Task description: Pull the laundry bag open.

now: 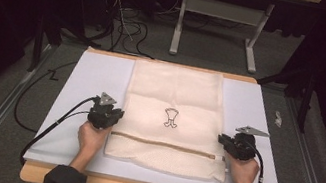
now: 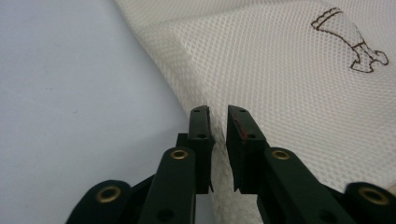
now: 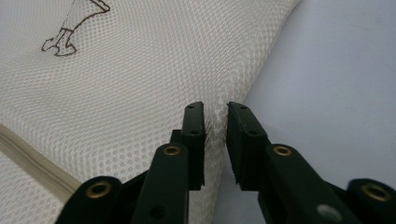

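- The left gripper (image 1: pixel 108 114) is seen at the left edge of the mesh bag (image 1: pixel 172 116); its jaws stand slightly apart, with the bag's edge between them but not pressed.
- In the left gripper view, the mesh edge (image 2: pixel 219 186) runs through the narrow gap of the left gripper (image 2: pixel 218 112), so the bag is judged to be loose there.
- The bag lies flat in the middle of the desk (image 1: pixel 87 78), zipper (image 1: pixel 161 144) toward the person, a small printed mark (image 1: pixel 170 118) at its centre.
- The right gripper (image 1: pixel 229 143) is held at the bag's right edge, jaws likewise a little apart, the edge between them in the right gripper view (image 3: pixel 217 109) and not clamped.
- Risk: if the grippers are lifted with mesh snagged on a pad, the bag could be dragged askew or rumpled.
- Risk: if the jaws are closed again too shallowly, only a few threads would be caught and the thin edge could slip out.
- Risk: uneven pulls from the two sides could skew the bag on the smooth desk.
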